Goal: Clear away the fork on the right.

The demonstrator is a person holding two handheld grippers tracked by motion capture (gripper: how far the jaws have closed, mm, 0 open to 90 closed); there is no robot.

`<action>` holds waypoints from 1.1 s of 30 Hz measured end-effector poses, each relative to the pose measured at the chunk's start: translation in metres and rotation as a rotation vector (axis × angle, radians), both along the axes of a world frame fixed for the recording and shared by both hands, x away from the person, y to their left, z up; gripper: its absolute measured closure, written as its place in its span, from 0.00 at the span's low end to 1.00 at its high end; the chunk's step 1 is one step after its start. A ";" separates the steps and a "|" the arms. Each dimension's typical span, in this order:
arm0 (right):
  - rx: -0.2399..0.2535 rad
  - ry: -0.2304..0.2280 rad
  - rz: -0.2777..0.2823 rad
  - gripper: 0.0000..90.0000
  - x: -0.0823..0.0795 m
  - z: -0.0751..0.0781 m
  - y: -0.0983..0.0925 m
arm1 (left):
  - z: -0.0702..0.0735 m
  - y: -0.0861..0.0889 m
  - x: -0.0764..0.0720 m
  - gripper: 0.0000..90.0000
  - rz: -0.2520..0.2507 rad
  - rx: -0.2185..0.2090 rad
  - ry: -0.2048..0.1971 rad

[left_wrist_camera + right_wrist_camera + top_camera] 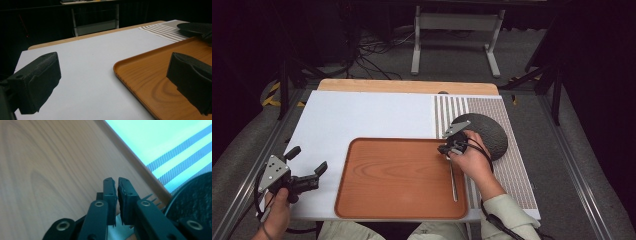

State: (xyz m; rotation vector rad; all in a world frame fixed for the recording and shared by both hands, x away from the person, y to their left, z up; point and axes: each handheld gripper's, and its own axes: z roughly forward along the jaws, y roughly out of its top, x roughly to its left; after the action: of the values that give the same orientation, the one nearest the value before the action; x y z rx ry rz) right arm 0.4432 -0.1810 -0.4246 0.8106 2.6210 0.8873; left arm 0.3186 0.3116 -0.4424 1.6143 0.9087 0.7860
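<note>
High view: above near table edge, facing forward-down on wooden tray (pixel 397 175). Left gripper view: low, left of tray (pixel 155 82), facing across it. Right gripper view: close above tray (pixel 50 170) right rim. All share tray.

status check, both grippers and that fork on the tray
Left gripper open, off the tray's left edge. Right gripper shut on fork, tines by the dark plate. Nothing in the way.
</note>
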 end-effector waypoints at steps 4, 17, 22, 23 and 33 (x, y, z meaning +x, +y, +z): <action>0.031 -0.027 0.005 0.79 -0.004 0.010 0.002 | 0.000 0.000 0.000 0.00 0.000 -0.001 0.000; 0.217 -0.187 0.034 0.23 -0.027 0.045 -0.004 | 0.001 0.000 -0.001 0.00 0.003 -0.003 -0.002; 0.265 -0.252 0.036 0.21 -0.039 0.057 -0.018 | 0.001 0.000 -0.001 0.00 0.007 -0.007 -0.005; 0.275 -0.261 0.034 0.21 -0.042 0.059 -0.021 | 0.001 0.000 -0.001 0.00 0.007 -0.008 -0.005; 0.356 -0.346 -0.005 0.18 -0.062 0.063 -0.060 | 0.001 0.000 -0.001 0.00 0.011 -0.009 -0.010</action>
State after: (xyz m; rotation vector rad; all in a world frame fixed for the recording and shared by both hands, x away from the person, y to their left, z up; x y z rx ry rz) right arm 0.3814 -0.2412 -0.3613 0.6677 2.1927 1.3805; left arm 0.3175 0.3117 -0.4414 1.5973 0.9141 0.7955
